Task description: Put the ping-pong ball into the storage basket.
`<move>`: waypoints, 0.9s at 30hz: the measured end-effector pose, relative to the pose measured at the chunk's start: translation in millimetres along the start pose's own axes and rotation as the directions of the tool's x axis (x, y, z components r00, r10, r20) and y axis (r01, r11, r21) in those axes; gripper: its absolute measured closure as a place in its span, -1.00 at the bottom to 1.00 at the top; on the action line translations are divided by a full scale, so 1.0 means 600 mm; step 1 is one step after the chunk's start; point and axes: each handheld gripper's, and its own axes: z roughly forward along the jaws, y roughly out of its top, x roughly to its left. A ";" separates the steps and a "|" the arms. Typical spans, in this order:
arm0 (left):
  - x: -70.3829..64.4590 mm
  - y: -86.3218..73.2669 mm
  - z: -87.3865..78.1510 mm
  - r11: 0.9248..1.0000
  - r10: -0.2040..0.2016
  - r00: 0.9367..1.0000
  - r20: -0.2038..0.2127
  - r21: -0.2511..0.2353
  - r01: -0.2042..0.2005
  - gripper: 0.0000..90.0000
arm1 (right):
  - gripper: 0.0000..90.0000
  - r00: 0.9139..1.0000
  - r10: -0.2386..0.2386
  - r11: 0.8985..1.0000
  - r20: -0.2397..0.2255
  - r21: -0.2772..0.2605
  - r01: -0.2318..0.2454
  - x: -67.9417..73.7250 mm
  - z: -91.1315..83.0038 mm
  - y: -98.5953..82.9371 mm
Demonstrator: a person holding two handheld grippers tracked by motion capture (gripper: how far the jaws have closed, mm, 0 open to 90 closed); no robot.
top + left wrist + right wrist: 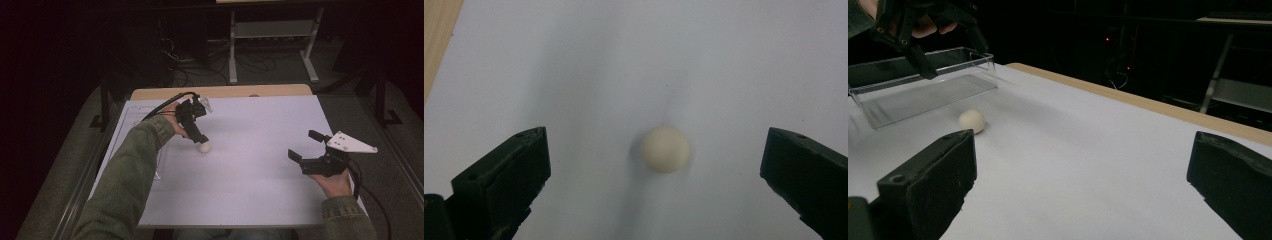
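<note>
Above the white ball, left gripper spread wide, clear tray just beside; right gripper likewise wide, well apart.

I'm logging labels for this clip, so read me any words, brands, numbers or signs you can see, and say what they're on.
None: no readable text on the white ball, the clear plastic box, the white table sheet, or either hand-held gripper, left or right.
</note>
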 end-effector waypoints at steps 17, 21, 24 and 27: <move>-0.002 0.002 0.029 0.998 0.011 1.000 0.027 0.063 -0.012 -1.00 | -1.00 1.000 -0.001 1.000 -0.002 0.002 0.001 0.000 0.000 0.000; -0.003 0.001 0.033 0.998 0.008 0.999 0.031 0.065 -0.010 -1.00 | -1.00 1.000 -0.001 1.000 -0.003 0.002 0.001 0.000 0.000 0.000; -0.003 0.000 0.036 0.998 0.006 0.999 0.033 0.064 -0.008 -1.00 | -1.00 1.000 -0.001 1.000 -0.002 0.002 0.001 0.000 0.000 0.000; -0.003 -0.002 0.040 0.997 0.007 0.999 0.031 0.072 -0.009 -1.00 | -1.00 1.000 0.000 1.000 -0.001 0.001 0.000 0.000 -0.001 0.000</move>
